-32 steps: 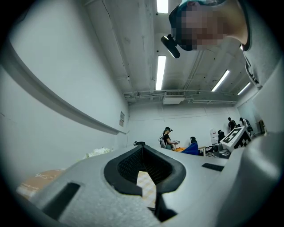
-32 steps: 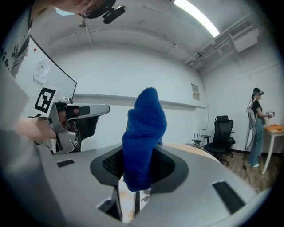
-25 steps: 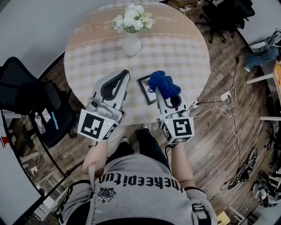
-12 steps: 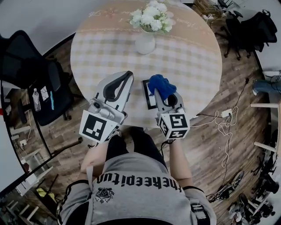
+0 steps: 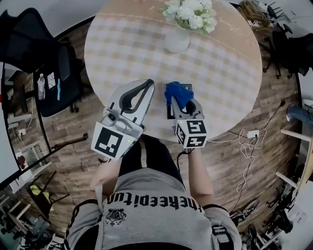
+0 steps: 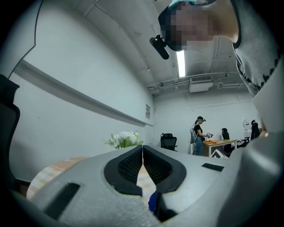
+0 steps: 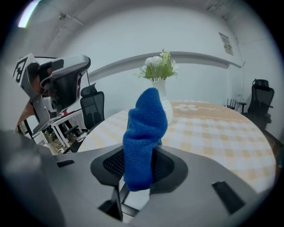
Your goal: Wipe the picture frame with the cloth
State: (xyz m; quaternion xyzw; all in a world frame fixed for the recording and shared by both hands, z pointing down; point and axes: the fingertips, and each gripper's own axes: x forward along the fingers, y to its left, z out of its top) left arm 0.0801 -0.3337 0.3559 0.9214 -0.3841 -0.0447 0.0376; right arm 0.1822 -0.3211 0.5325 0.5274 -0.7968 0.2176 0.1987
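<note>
The main risk is that the picture frame (image 5: pixel 169 112) shifts instead of being wiped. It lies flat on the round checked surface (image 5: pixel 122 49), close to the near edge, and nothing pins it down. The left gripper (image 5: pixel 145 87) hangs just left of it without touching it, its fingers (image 6: pixel 128 168) pressed together on nothing. A firm stroke toward the person could therefore push the frame along the surface and possibly over that edge.

A second risk lies in the hold on the cloth (image 5: pixel 177 93). The right gripper (image 5: pixel 182 105) has its fingers (image 7: pixel 111 166) clamped on the blue cloth, but most of the fabric stands bunched up past the tips and little seems to hang below. If the gripper comes down at this angle, the hard finger ends could meet the pane before the fabric does and scratch it. A dragging stroke might also tug the bunched cloth loose. The vase (image 5: pixel 177 41) of white flowers (image 5: pixel 190 10) stands well apart on the far side and looks unlikely to be struck.

The frame itself is small and rectangular, with a dark border around a pale inside. The head view shows only its left rail and a far corner, since cloth and right gripper cover the rest. Dust or marks on it cannot be made out.
</note>
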